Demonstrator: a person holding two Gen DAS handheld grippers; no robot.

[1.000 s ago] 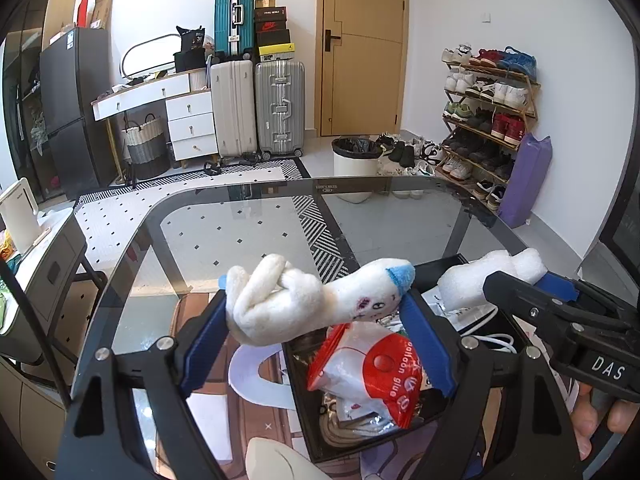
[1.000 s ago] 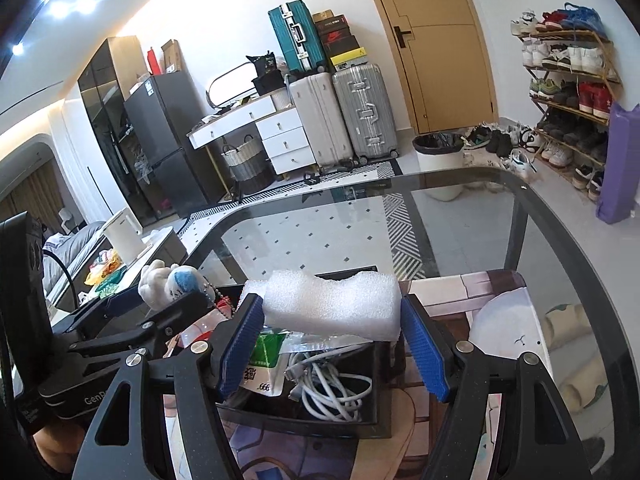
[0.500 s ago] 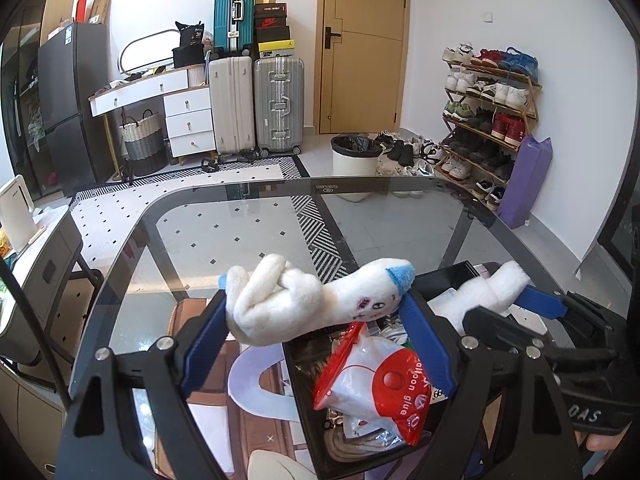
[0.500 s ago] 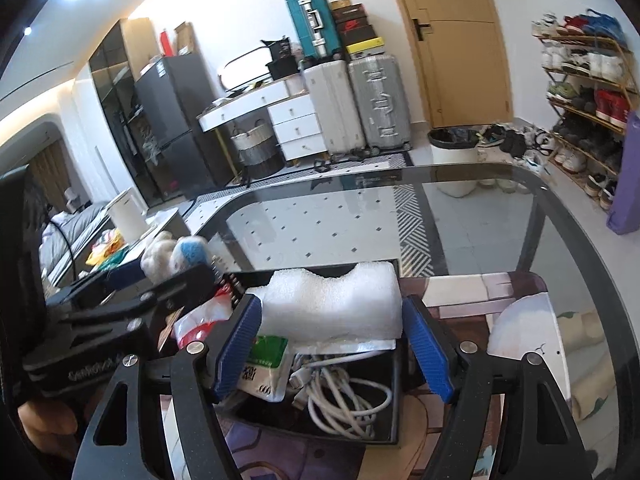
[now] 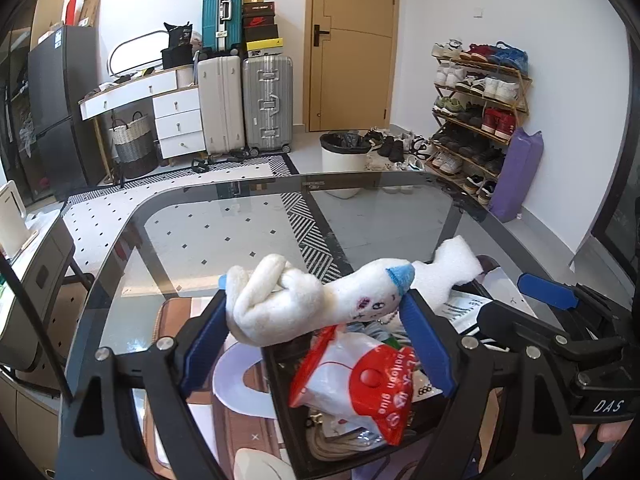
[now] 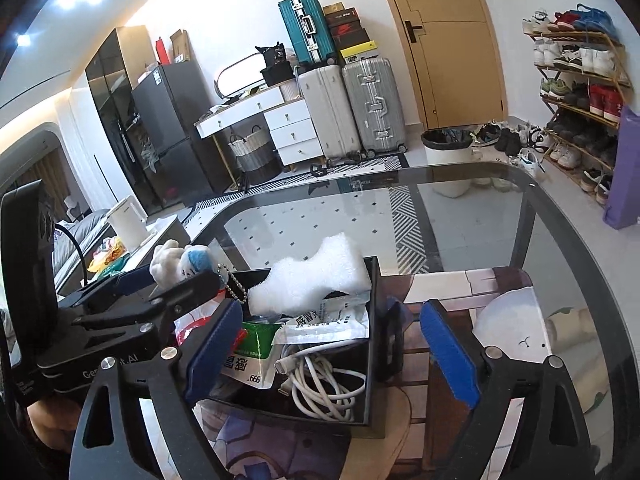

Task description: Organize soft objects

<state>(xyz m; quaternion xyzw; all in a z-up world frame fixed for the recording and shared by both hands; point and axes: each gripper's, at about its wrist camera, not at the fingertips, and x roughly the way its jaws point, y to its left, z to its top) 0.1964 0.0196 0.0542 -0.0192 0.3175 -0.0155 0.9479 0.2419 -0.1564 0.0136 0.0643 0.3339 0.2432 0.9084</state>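
White plush toy (image 5: 316,304) with blue tip gripped in left gripper (image 5: 316,344) above black box (image 6: 376,280), lumpy white foam (image 6: 312,280) on box rim, right gripper (image 6: 332,344) fingers opening, empty.

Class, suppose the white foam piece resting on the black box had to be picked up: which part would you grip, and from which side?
Probably grip the foam piece across its thick middle, coming from above. It lies tilted on the black box rim, top and sides exposed, clutter underneath.

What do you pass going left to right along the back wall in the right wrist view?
Black fridge → white drawer unit → white suitcase → silver suitcase → wooden door → shoe rack.
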